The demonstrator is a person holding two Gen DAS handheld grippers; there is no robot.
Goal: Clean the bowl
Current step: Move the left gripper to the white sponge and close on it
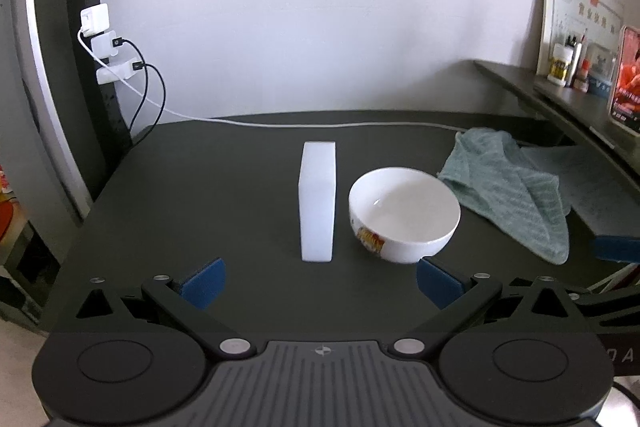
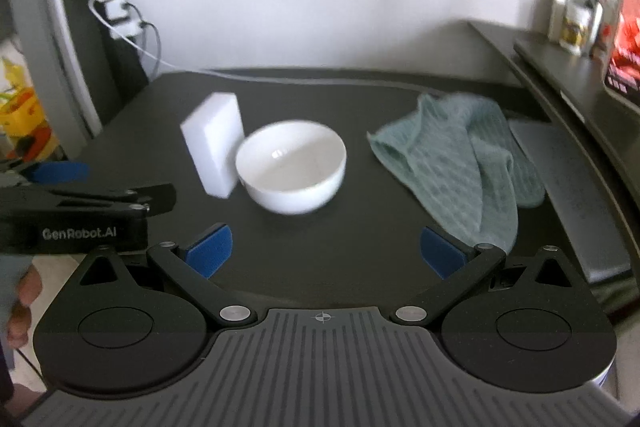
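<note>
Fingers first: my left gripper [image 1: 320,285] is spread wide with nothing between its blue pads [image 1: 204,283], and my right gripper [image 2: 325,251] hangs equally wide and empty, both hovering short of everything on the dark table [image 1: 200,187]. Nearest beyond my left gripper, at about one o'clock, sits the white bowl [image 1: 404,213], upright, its inside looking bare, a small printed label on its outer wall. Its near rim is almost level with my left gripper's right-hand pad, so an advance on the sponge could clip the bowl and send it skating on the smooth top. Straight ahead at twelve o'clock the white sponge block [image 1: 318,201] stands on its narrow edge just beside the bowl. I judge it tippy; a pinch landing off-centre, or one pad arriving early, would knock it flat or against the bowl. From my right gripper the grey-green cloth [image 2: 460,155] lies crumpled at two o'clock, apart from the bowl, one corner close to my right-hand pad, which could snag and drag it. Farthest back, a white charging cable [image 1: 320,125] runs along the table's rear edge.
</note>
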